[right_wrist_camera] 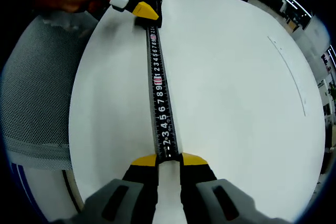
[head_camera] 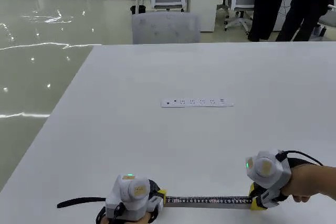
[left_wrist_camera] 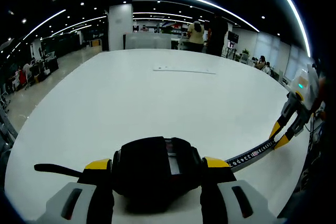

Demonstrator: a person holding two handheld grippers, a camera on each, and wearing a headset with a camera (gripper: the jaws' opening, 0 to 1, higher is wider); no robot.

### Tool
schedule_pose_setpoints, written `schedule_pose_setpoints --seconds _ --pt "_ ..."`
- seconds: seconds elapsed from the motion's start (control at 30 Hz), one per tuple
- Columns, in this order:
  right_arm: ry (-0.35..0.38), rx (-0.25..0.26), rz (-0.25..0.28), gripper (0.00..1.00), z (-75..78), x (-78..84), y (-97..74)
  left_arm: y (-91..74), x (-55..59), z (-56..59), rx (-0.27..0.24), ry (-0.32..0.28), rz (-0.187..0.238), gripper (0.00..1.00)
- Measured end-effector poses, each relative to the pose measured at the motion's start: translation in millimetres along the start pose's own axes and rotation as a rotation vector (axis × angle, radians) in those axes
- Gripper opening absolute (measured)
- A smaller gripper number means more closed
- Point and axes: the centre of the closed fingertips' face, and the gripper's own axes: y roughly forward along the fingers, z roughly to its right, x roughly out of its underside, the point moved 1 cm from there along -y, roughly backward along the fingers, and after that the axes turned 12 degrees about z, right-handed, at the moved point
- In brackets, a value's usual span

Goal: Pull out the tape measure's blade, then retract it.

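Two claws sit at the near edge of the desk (head_camera: 236, 145). We hold our left claw (left_wrist_camera: 157, 164) clamped on the black tape measure (left_wrist_camera: 152, 182). Our right claw (right_wrist_camera: 169, 162) is pinched on the tip of its blade (right_wrist_camera: 159, 93), which lies stretched flat between them. Farther off lies a white power strip (head_camera: 197, 102).

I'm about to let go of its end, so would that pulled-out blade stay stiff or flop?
The blade runs straight from the case to the right claw without sagging, so it is probably fairly stiff over this short span. It looks thin, so a sideways push would likely buckle it. Released, it may whip back toward the case.
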Motion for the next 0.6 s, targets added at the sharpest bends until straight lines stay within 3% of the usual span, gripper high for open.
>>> schedule_pose_setpoints --seconds 0.37,0.6 --pt "0.013 -0.016 0.034 0.13 -3.7 -20.7 11.0 0.0 1.2 2.1 0.019 0.001 -0.018 0.63" --pt "0.015 -0.010 0.049 0.13 -1.9 -24.7 13.6 0.4 1.5 2.8 0.021 -0.001 -0.019 0.63"
